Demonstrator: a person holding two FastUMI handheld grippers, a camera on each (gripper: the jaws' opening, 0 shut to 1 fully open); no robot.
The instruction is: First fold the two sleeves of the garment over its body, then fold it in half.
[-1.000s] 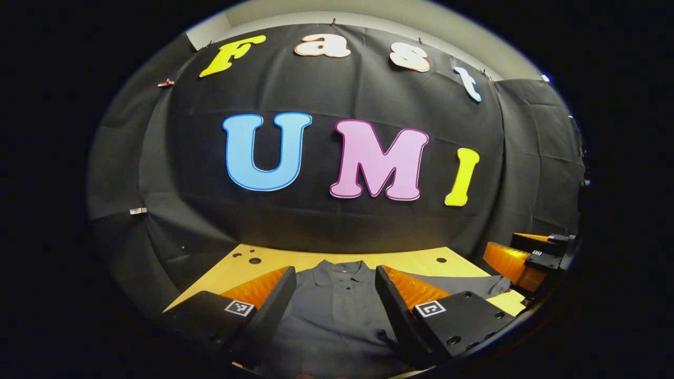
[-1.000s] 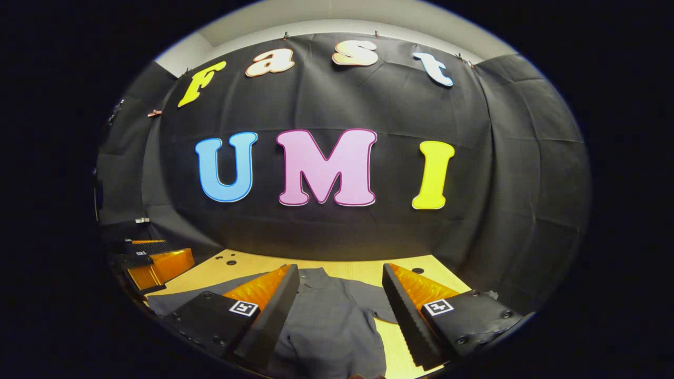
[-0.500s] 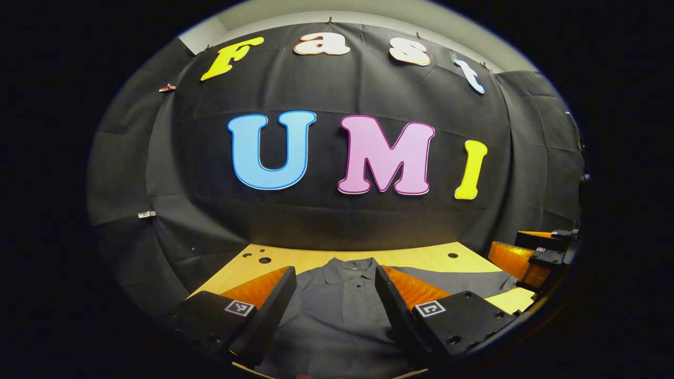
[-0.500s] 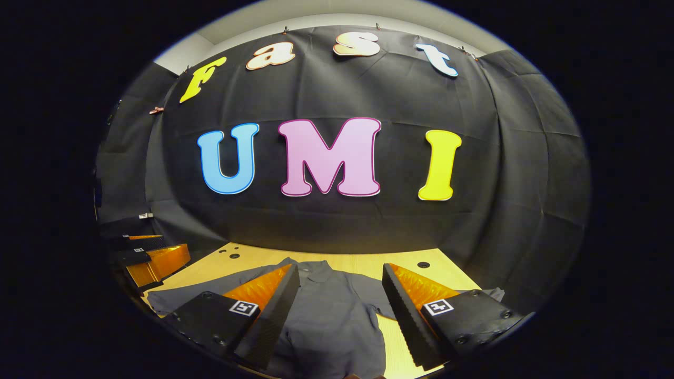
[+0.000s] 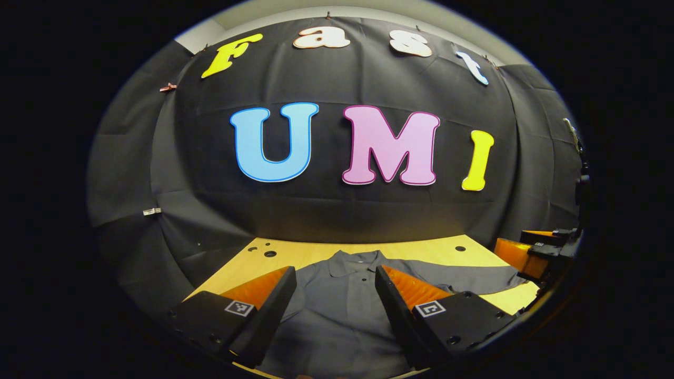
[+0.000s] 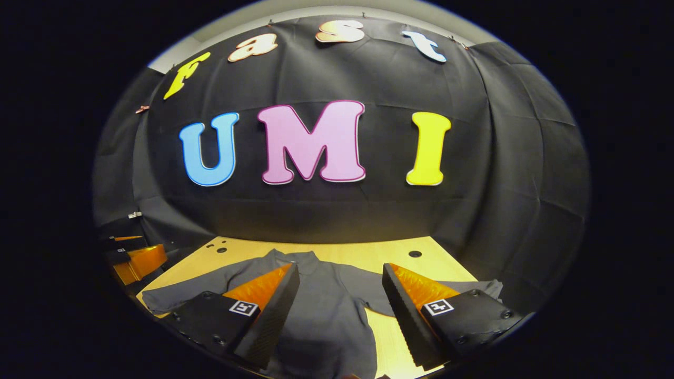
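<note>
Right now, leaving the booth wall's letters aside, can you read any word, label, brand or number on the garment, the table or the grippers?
Garment: no readable text; plain grey cloth.
Table: none.
Left gripper: square black-and-white marker on each finger, a pattern and not words.
Right gripper: same kind of marker, no words.
Small white tag on the wall cloth: too small to read.

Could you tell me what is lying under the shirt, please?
The shirt lies spread flat on the table, whose bare wood shows around it. Whether anything lies between shirt and table cannot be seen, as the cloth covers that.
</note>
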